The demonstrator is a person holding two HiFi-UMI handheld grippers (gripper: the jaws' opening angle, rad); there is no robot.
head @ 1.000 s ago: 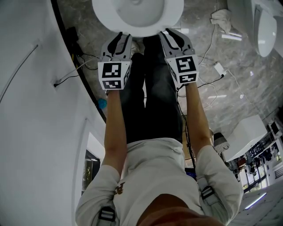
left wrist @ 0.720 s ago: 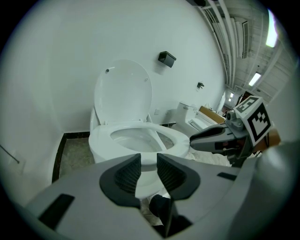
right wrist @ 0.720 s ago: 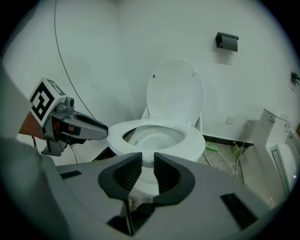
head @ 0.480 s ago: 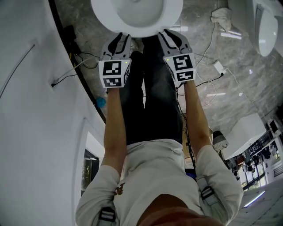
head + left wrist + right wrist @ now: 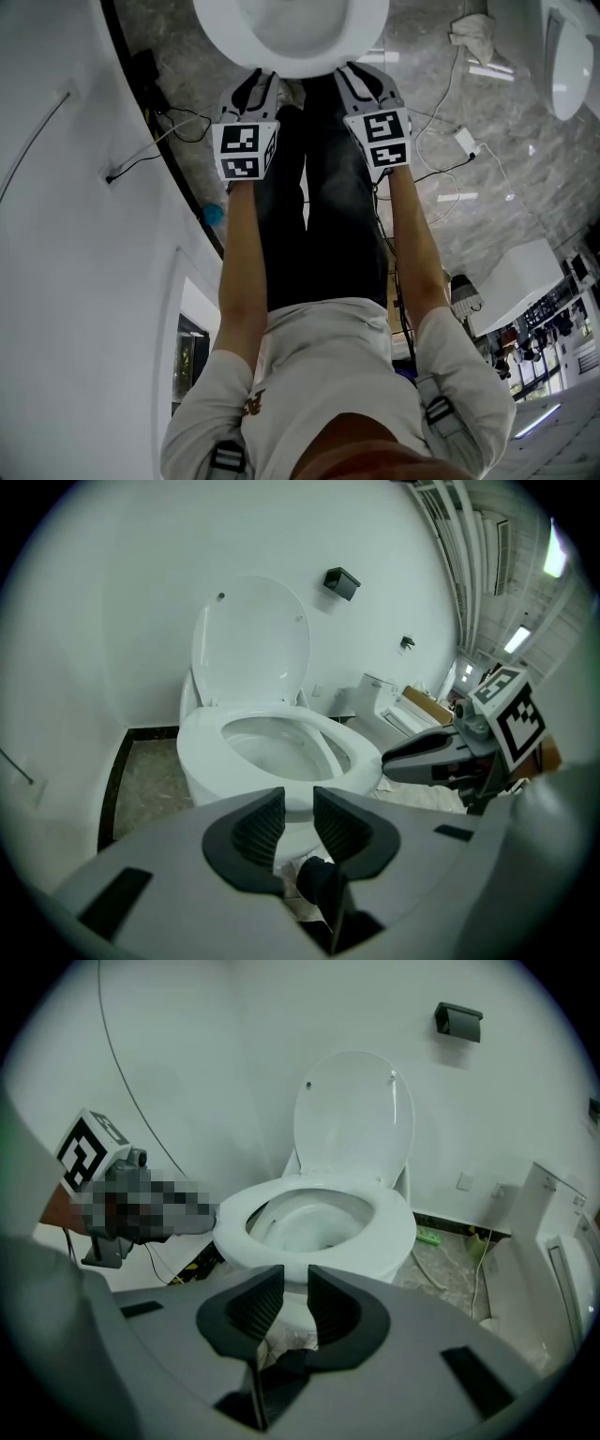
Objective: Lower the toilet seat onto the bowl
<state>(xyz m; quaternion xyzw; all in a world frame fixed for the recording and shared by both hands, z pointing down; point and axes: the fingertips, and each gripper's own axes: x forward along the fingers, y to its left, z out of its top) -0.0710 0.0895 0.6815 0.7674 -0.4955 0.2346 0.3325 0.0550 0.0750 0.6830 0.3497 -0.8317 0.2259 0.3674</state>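
One white toilet seat (image 5: pixel 364 761) lies flat on the bowl (image 5: pixel 204 785), already down, with the lid (image 5: pixel 251 639) upright behind it against the wall (image 5: pixel 103 602). In the head view the seat (image 5: pixel 364 23) sits at 12 o'clock. The two tongs lie at its near edge: the left tongs (image 5: pixel 255 81) at about 7 o'clock of the bowl, the right tongs (image 5: pixel 362 75) at about 5 o'clock. In each gripper view the seat lies at 12 o'clock, just past the tips. The left tongs (image 5: pixel 298 819) stand narrowly apart with nothing between the ribbed pads. The right tongs (image 5: pixel 295 1302) show the same narrow, empty gap. Grey marbled floor (image 5: pixel 487 178) with loose cables (image 5: pixel 441 131) spreads toward 3 o'clock. A small black box (image 5: pixel 341 581) hangs on the wall at 1 o'clock of the lid.
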